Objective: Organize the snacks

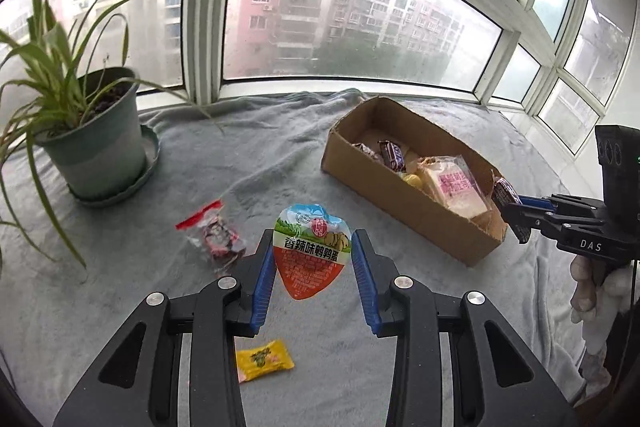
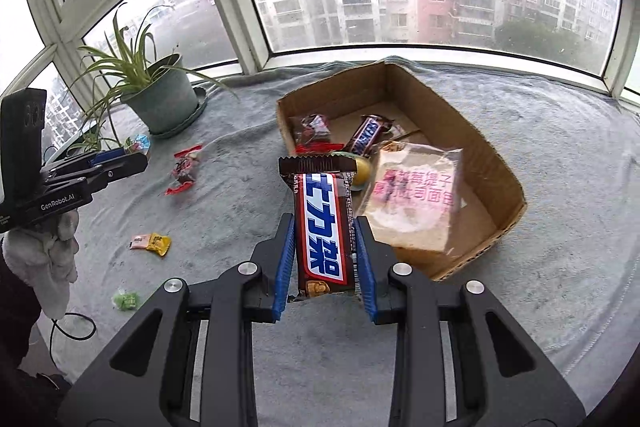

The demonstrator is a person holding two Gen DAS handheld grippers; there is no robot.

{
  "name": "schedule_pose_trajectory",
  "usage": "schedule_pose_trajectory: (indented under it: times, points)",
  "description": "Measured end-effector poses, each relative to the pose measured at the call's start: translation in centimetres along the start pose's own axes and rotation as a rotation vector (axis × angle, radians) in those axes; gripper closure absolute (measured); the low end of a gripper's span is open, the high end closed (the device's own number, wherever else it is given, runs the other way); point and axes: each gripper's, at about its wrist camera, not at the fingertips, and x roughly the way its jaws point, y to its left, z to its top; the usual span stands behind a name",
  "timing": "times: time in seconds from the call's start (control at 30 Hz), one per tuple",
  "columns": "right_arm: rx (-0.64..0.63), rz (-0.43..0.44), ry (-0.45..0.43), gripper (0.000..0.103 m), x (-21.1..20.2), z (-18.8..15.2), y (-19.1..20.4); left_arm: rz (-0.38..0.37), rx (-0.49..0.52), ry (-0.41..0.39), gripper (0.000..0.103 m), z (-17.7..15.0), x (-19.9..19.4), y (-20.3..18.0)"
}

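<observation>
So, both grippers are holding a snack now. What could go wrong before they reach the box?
The left gripper pinches the heart-shaped pouch only at its edges, so the pouch may slip or buckle. The right gripper holds the chocolate bar by its lower half; the tall top could tip. The cardboard box already holds a bread pack, so space near that end is tight.

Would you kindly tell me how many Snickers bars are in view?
2. One Snickers bar is clamped in the right tool near the cardboard box; the other lies inside the box at its back. More might be hidden under other snacks.
</observation>
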Motion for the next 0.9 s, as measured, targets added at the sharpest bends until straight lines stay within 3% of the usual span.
schedule_pose_trajectory:
  times: [0.5,0.9]
  points:
    - [0.02,-0.126,-0.002,0.073,2.0,2.5,-5.8,-0.056,0.12,0.002,0.068,7.1,6.3,-5.6]
    - [0.023,-0.152,-0.001,0.073,4.3,3.6,-7.7,-0.07,0.152,0.026,0.068,10.6,11.6,-8.7]
